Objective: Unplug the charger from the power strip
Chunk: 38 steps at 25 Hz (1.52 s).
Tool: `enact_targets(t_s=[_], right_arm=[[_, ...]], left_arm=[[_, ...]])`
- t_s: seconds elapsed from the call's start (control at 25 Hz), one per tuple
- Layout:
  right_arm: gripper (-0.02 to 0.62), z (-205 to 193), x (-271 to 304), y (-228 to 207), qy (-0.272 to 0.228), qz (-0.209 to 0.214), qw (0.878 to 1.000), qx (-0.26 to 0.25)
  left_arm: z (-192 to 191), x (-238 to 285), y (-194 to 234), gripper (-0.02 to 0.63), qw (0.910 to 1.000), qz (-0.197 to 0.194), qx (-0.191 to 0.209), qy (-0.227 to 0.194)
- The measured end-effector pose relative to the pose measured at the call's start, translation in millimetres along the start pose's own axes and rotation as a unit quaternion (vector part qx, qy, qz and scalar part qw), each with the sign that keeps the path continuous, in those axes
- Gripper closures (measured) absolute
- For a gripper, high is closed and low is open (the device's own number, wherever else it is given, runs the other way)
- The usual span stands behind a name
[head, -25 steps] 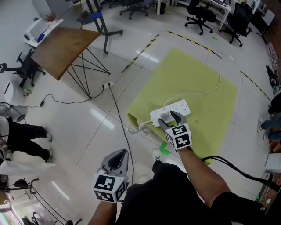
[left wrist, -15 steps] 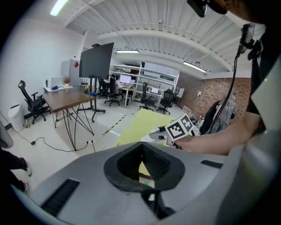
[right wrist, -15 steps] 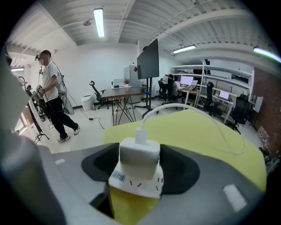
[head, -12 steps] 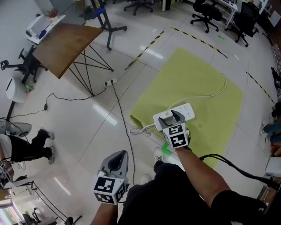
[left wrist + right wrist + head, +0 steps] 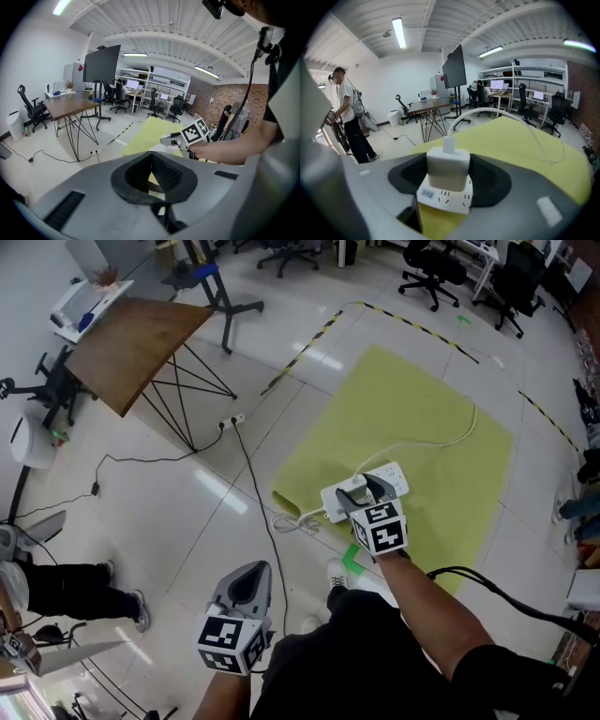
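A white power strip point(image 5: 382, 477) lies on a yellow mat point(image 5: 412, 409), with a white charger point(image 5: 351, 487) plugged into its near end. My right gripper point(image 5: 362, 495) is down at that end, open, one finger on each side of the charger. In the right gripper view the charger point(image 5: 447, 168) stands upright on the strip point(image 5: 444, 197) between the jaws, with a gap on both sides, and its white cable point(image 5: 501, 112) loops away over the mat. My left gripper point(image 5: 246, 581) hangs low by my body, shut and holding nothing.
A wooden table point(image 5: 136, 343) on thin black legs stands at the far left. A black cable point(image 5: 255, 493) runs over the floor from a small socket block point(image 5: 232, 418). A person's legs point(image 5: 66, 589) are at the left edge. Office chairs point(image 5: 427, 277) line the back.
My right gripper has stayed at the charger end of the strip. The person at the left edge has walked along the floor. My left gripper has not moved.
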State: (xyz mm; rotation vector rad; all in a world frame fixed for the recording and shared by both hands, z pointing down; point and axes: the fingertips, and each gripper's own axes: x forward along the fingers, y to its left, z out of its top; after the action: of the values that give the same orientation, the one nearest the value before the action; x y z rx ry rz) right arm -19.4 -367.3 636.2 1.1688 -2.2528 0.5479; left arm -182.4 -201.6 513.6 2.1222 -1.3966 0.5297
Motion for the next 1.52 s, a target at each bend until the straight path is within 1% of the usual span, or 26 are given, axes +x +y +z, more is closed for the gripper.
enact_targets(t_s=[0.08,0.2,0.4,0.52,0.68,0.88,1.04,1.2,1.52], right_arm=[[0.324,-1,-12,1,0.003,0.005,1.000,0.005],[0.324,-15,-37,1,0.016,0.012,1.000,0.007],[0.324,-56,-85,-9,0.041,-0.005,0.999,0.007],[0.325,-89,-116,-24,0.061,-0.030,0.998,0.018],[0.325,-132,-150,-48,0.079,-0.067,0.994,0.045],[0.325,-182,-186,-77,0.097,-0.128,0.984,0.080],[0.325,-217,-205,-100,0.135,-0.163,0.973,0.088],[0.325,-245,-215,-115,0.188,-0.172,0.962,0.098],[0.330,-249,-207,-130,0.168,-0.168,0.965,0.108]], left_arm=[[2,2,-2,0.600,1.0000,-0.007,0.006,-0.003],[3,9,-9,0.600,0.9995,-0.024,0.021,-0.004],[7,24,-35,0.600,0.9968,-0.070,0.039,-0.005],[4,36,-57,0.600,0.9930,-0.103,0.057,0.003],[0,49,-89,0.600,0.9867,-0.143,0.076,0.009],[-13,61,-122,0.600,0.9781,-0.186,0.090,0.024],[-22,69,-138,0.600,0.9732,-0.204,0.100,0.036],[-25,72,-147,0.600,0.9697,-0.215,0.109,0.043],[-12,66,-142,0.600,0.9728,-0.202,0.107,0.036]])
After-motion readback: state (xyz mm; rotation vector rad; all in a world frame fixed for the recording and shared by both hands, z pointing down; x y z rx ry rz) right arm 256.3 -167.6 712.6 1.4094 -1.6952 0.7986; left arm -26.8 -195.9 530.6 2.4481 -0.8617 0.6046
